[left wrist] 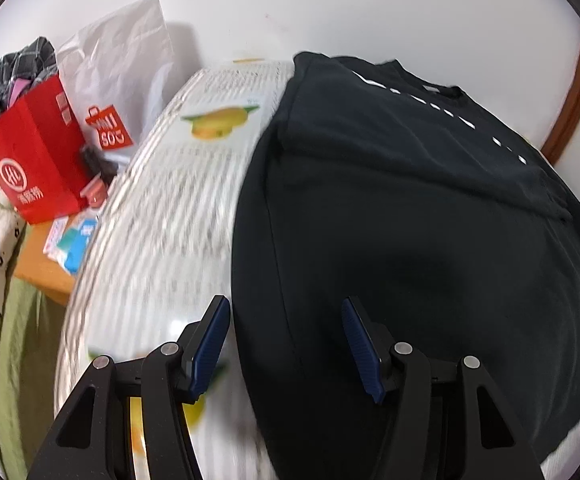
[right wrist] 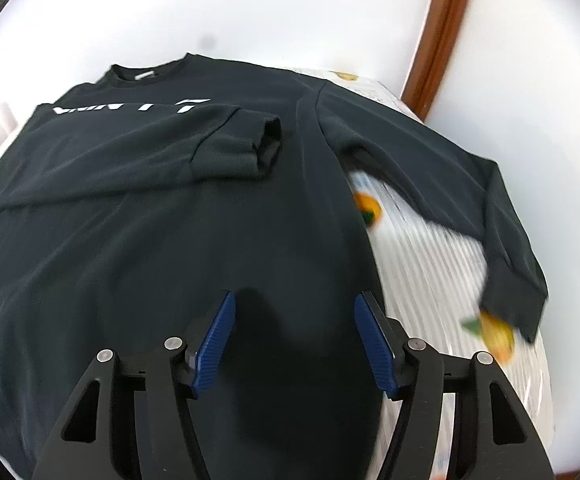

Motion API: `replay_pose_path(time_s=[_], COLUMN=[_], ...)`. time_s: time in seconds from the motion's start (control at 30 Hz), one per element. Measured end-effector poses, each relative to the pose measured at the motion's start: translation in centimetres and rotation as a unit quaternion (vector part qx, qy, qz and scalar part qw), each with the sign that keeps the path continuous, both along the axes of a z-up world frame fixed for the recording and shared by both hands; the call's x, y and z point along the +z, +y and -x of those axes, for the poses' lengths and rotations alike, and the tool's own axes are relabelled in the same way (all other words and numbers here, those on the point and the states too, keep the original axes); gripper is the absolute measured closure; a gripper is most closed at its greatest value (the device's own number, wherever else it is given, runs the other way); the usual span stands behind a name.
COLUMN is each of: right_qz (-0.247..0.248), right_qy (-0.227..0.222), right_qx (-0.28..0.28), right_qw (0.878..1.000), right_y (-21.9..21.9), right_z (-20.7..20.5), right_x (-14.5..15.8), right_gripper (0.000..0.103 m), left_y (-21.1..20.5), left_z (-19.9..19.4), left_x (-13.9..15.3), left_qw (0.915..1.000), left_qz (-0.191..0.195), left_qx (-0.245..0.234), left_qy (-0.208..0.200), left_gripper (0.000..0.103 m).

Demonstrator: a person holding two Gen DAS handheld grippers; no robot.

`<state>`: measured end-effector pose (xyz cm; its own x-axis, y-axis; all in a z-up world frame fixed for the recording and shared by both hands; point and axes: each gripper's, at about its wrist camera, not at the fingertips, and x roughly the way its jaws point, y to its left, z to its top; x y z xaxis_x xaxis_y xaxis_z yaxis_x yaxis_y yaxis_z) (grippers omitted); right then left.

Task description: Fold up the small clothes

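Note:
A black long-sleeved top (right wrist: 150, 216) with white lettering lies flat on a white striped tablecloth (left wrist: 162, 216) printed with mangoes. Its left side and sleeve (right wrist: 226, 144) are folded in over the chest; the other sleeve (right wrist: 489, 216) stretches out to the right over the cloth. In the left wrist view the top (left wrist: 429, 220) fills the right half. My left gripper (left wrist: 286, 344) hovers open over the top's left folded edge with nothing between its blue pads. My right gripper (right wrist: 293, 340) is open above the lower body of the top, near its right edge, and holds nothing.
A red paper bag (left wrist: 34, 160) and a white shopping bag (left wrist: 118, 80) stand at the table's left, with checked fabric (left wrist: 14, 76) behind and small packets (left wrist: 74, 240) beside. A white wall is at the back, with a brown door frame (right wrist: 437, 36) at right.

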<state>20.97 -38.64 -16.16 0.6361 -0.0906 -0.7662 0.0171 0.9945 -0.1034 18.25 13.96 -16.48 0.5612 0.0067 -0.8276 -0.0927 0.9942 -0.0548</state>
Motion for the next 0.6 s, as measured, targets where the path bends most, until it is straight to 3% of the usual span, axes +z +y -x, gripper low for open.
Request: replay_pose_path(time_s=[0.13, 0.33, 0.4, 0.47, 0.57, 0.6], right_qz=[-0.005, -0.047, -0.061, -0.065, -0.076, -0.082], right_qy=[0.004, -0.002, -0.006, -0.016, -0.03, -0.031], right_qx=[0.005, -0.008, -0.009, -0.009, 0.02, 0.026], right_qw=[1.0, 0.999, 0.998, 0.998, 0.996, 0.996], right_y=[-0.4, -1.8, -2.2, -2.4, -1.7, -1.4], right_z=[3.9, 8.2, 9.1, 10.1, 11.5, 11.8], right_x=[-1.0, -2.3, -2.8, -3.1, -3.2, -3.2], right_gripper=[0.039, 0.037, 0.037, 0.041, 0.073, 0.086], left_y=[-0.3, -1.1, -1.5, -1.7, -2.1, -2.2], left_z=[2.6, 6.1, 6.9, 7.6, 8.2, 8.4], left_x=[-0.4, -0.3, -0.3, -0.4, -0.4, -0.3], left_qw=[0.9998, 1.0, 0.9999, 0.9999, 0.9998, 0.9997], left_qz=[0.015, -0.003, -0.01, -0.009, -0.006, -0.008], left_qx=[-0.001, -0.003, -0.005, -0.009, -0.013, -0.013], left_qy=[0.01, -0.001, -0.005, -0.008, -0.013, -0.017], left_gripper=[0.048, 0.048, 0.055, 0.07, 0.092, 0.094])
